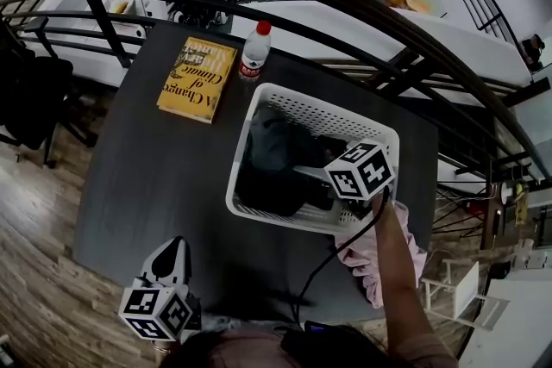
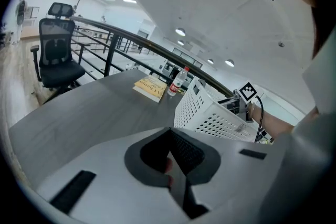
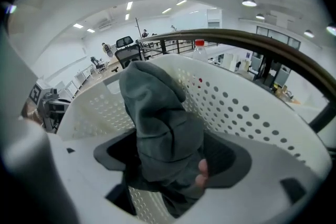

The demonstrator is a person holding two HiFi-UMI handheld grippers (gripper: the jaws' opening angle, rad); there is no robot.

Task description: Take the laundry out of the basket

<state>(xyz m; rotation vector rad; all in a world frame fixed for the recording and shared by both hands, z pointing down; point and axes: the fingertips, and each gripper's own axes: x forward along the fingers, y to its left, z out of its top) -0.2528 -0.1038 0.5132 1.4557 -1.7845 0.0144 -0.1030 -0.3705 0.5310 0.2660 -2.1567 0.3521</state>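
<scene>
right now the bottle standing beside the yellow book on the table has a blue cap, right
Not quite: the cap is red, not blue. The head view shows the bottle standing beside the yellow book on the table.

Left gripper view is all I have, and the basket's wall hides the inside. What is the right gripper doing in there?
Observer: The right gripper is down inside the white basket. Its tongs are open, with a grey garment bunched between them.
Operator: Is that the only thing in the basket?
Observer: No. The head view shows more dark laundry on the basket's floor.
Operator: Is anything lying outside the basket?
Observer: Yes. A pink garment lies on the table by the basket's near right corner, partly under the person's right arm.
</scene>
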